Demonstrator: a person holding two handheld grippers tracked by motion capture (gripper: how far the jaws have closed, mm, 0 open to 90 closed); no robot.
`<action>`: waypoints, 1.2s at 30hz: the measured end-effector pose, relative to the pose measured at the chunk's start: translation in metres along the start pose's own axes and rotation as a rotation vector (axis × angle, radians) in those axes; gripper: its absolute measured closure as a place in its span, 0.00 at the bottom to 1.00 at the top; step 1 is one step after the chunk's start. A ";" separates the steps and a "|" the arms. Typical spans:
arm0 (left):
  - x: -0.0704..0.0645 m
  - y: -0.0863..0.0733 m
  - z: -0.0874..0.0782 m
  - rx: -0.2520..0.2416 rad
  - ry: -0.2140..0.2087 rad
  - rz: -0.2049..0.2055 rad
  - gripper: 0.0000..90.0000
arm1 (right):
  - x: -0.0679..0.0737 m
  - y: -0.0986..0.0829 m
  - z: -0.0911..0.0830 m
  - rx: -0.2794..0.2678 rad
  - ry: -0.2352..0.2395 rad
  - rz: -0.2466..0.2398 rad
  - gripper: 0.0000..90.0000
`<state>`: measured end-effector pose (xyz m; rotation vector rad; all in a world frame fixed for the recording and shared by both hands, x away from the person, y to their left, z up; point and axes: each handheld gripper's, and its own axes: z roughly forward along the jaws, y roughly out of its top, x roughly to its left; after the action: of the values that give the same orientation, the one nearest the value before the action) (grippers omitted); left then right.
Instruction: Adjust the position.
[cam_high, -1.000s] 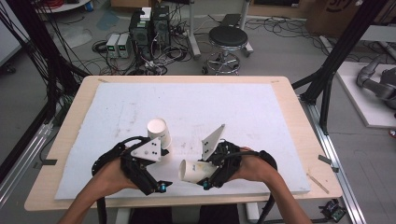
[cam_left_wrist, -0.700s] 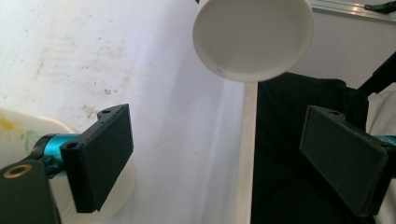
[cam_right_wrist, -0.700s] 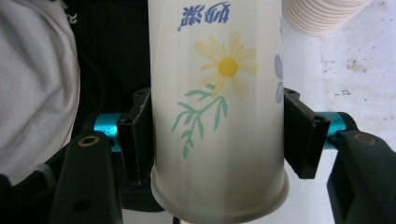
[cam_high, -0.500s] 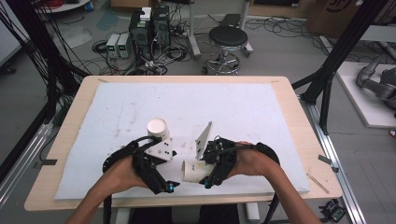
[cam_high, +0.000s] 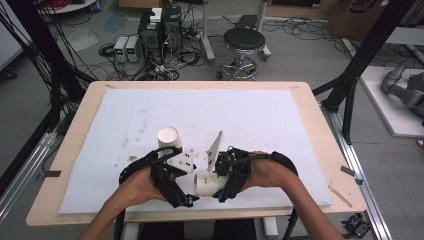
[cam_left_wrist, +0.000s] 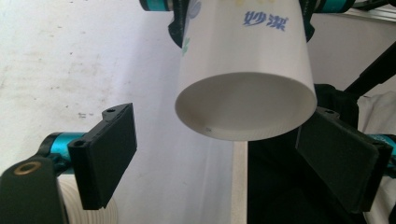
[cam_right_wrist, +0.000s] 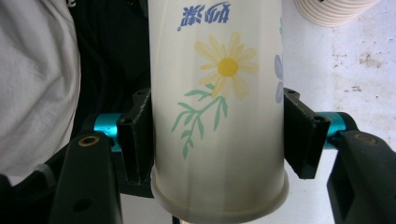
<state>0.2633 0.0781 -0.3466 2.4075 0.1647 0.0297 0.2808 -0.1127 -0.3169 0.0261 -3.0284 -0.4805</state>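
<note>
Paper cup (cam_high: 206, 184) with a flower print lies on its side near the front edge of the counter (cam_high: 300, 100), between my two grippers, and its open mouth faces to the left. On the left side, another white cup (cam_high: 168, 136) stands upside down on the white mat (cam_high: 260, 115), just behind my left gripper (cam_high: 186, 189). In the left gripper view I see the jaws of this gripper spread apart, one on each side of the open rim of the paper cup (cam_left_wrist: 245, 105), and they do not touch it. My right gripper (cam_high: 224, 186) has its jaws pressed on the two sides of the paper cup (cam_right_wrist: 219, 112) and grasps it. I think the cup is lifted a little above the mat, but from the high view I cannot tell for sure.
</note>
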 end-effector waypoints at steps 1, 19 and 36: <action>0.000 0.000 0.001 0.002 -0.002 0.002 0.16 | 0.000 0.001 0.001 0.003 0.003 -0.003 0.40; 0.001 0.001 0.011 -0.027 -0.044 0.020 0.41 | -0.004 0.004 0.006 0.015 0.004 -0.005 0.41; 0.000 0.000 0.010 -0.040 -0.044 0.016 0.41 | -0.005 0.003 0.007 0.001 0.005 -0.011 0.41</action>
<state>0.2644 0.0714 -0.3545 2.3673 0.1236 -0.0129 0.2848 -0.1081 -0.3228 0.0440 -3.0252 -0.4785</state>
